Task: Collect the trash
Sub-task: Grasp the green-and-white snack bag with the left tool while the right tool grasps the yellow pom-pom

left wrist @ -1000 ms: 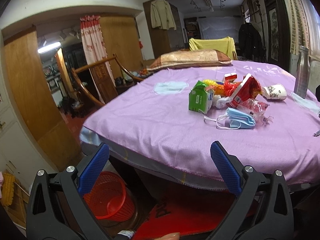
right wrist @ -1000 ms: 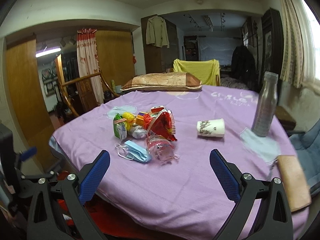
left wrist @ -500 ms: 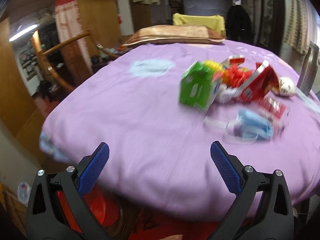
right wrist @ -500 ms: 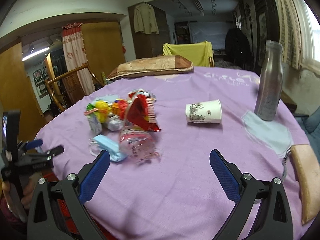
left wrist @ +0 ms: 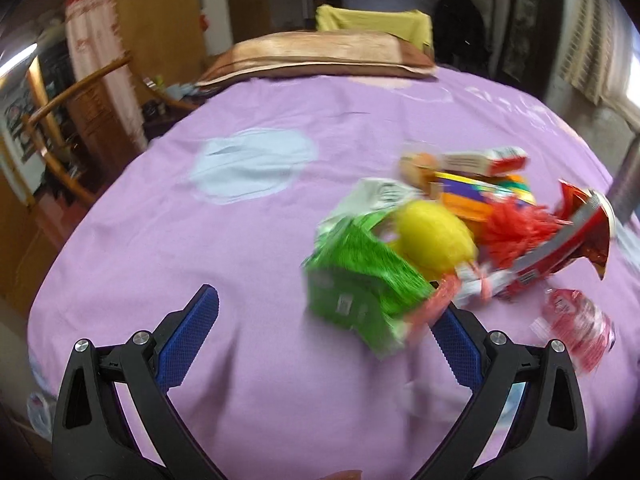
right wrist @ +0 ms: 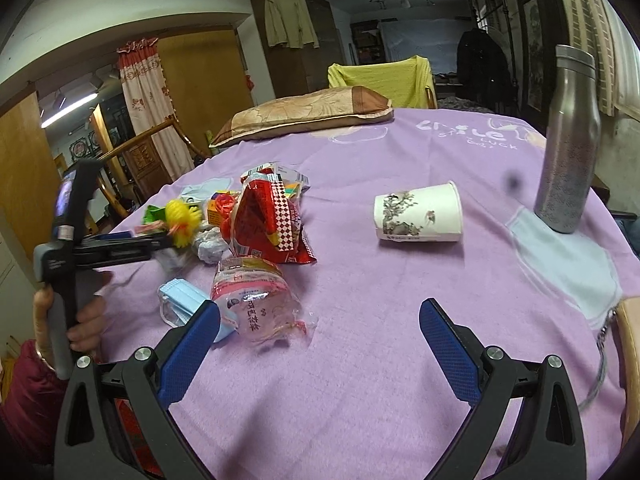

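A heap of trash lies on the purple tablecloth [left wrist: 248, 264]: a green carton [left wrist: 356, 292], a yellow pompom [left wrist: 434, 240], a red snack bag [right wrist: 272, 220], a crushed clear bottle [right wrist: 252, 296], a blue face mask [right wrist: 180, 304]. A paper cup [right wrist: 418, 216] lies on its side to the right. My left gripper [left wrist: 326, 338] is open, its right finger beside the green carton; it also shows in the right wrist view [right wrist: 116, 246]. My right gripper [right wrist: 320, 342] is open and empty above the cloth, its left finger near the bottle.
A steel bottle [right wrist: 570, 148] stands at the right. A brown pillow [right wrist: 304, 114] lies at the far edge. A wooden chair [left wrist: 60, 128] stands left of the table. A tan object [right wrist: 630, 360] sits at the right edge.
My left gripper has moved forward and over the table to the green carton; the red basket below has left its view. My right gripper has moved closer to the trash heap.
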Motion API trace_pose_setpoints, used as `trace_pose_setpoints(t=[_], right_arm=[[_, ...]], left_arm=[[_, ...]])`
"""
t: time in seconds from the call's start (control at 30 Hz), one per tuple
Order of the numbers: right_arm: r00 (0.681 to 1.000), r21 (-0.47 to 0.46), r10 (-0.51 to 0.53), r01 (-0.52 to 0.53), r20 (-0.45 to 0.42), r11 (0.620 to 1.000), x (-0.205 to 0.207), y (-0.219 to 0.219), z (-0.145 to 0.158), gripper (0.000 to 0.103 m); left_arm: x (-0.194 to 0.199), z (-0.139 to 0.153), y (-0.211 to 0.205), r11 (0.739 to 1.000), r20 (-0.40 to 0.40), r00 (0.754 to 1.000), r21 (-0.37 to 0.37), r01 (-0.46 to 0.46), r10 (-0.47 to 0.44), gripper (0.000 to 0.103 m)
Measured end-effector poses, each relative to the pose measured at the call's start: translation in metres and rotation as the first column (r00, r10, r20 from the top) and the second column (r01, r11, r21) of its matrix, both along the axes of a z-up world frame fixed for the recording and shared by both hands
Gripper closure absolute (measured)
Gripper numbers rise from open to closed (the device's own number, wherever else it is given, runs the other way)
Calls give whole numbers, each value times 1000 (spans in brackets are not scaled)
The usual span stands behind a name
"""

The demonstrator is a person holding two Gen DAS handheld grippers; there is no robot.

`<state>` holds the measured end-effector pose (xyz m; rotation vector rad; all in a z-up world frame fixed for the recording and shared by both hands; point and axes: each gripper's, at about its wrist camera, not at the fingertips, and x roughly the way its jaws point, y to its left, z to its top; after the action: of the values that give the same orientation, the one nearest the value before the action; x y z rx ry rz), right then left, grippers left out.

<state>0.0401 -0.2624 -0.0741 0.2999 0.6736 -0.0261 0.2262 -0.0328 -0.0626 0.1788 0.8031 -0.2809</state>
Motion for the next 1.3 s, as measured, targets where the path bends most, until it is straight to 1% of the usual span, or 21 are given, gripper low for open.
trace_pose_setpoints(t=[0.03, 0.13, 0.17, 0.23, 0.3, 0.4, 0.47, 0.57, 0.6, 0.63, 0.67, 0.7, 0.77, 0.87, 0.9, 1.0, 1.1, 1.17, 1.2, 1.27, 1.3], right_arm=[[1000, 1, 5, -5, 0, 1000, 2, 0, -1, 5], [1000, 26, 23, -23, -7, 999, 7, -1, -5, 5], [999, 47, 37, -36, -3, 998, 8, -2, -4, 5], [999, 65, 49, -50, 12, 997, 10, 0, -3, 5], [999, 55, 48, -48, 14, 997, 11, 2, -2, 5], [999, 36, 46, -46, 3, 998, 12, 6, -3, 5], [999, 32, 41, -41, 1, 999, 11, 7, -2, 5], [999, 37, 39, -39, -1, 999, 11, 6, -3, 5], [999, 39, 40, -40, -1, 998, 11, 6, -3, 5], [999, 40, 41, -40, -2, 998, 12, 6, -4, 5], [999, 41, 40, -40, -2, 998, 12, 5, -4, 5], [999, 45, 40, -40, -3, 998, 12, 5, -4, 5], [999, 62, 37, -37, -6, 997, 13, 2, -5, 5], [1000, 90, 30, -29, -6, 996, 12, -3, -7, 5], [1000, 98, 28, -27, -5, 995, 12, -4, -7, 5], [1000, 109, 27, -26, -4, 994, 11, -5, -8, 5], [999, 115, 33, -32, -14, 993, 12, -5, -10, 5], [999, 119, 36, -34, -17, 992, 12, -5, -11, 5], [999, 121, 36, -34, -18, 992, 12, -5, -11, 5], [999, 122, 37, -34, -20, 992, 13, -5, -11, 5], [999, 119, 37, -34, -22, 992, 13, -5, -11, 5]], left_arm=[[-3, 1, 12, 1000, 5, 1000, 3, -17, 17, 6], [-14, -2, 57, 991, 14, 993, 66, -119, 118, 6], [-16, -3, 67, 986, 8, 989, 74, -147, 147, 6], [-21, -4, 79, 982, -5, 985, 76, -173, 174, 7], [-30, 0, 81, 988, -3, 989, 50, -149, 149, 7], [-42, 8, 69, 997, 24, 996, 2, -83, 83, 7], [-46, 13, 56, 999, 44, 998, -6, -50, 50, 7], [-45, 19, 42, 998, 73, 996, 6, -55, 54, 7], [-41, 20, 40, 998, 72, 996, -2, -59, 59, 7], [-41, 22, 40, 998, 65, 996, -20, -57, 58, 7], [-39, 26, 40, 997, 48, 998, -62, -40, 43, 7], [-38, 29, 40, 996, 41, 999, -90, -27, 31, 7], [-41, 41, 40, 988, 43, 999, -155, 10, -4, 7], [-46, 53, 39, 978, 69, 997, -207, 38, -25, 7], [-47, 53, 36, 977, 72, 997, -209, 47, -32, 7], [-45, 38, 18, 991, 59, 996, -111, 70, -64, 7], [-37, 14, 14, 1000, 45, 999, -11, 24, -23, 7], [-31, 2, 16, 1000, 28, 1000, 19, 13, -13, 7], [-29, -4, 20, 1000, 21, 1000, 21, 11, -11, 6], [-21, -13, 26, 1000, -8, 1000, -10, 25, -25, 6], [-15, -17, 31, 999, -34, 999, -42, 29, -30, 6]])
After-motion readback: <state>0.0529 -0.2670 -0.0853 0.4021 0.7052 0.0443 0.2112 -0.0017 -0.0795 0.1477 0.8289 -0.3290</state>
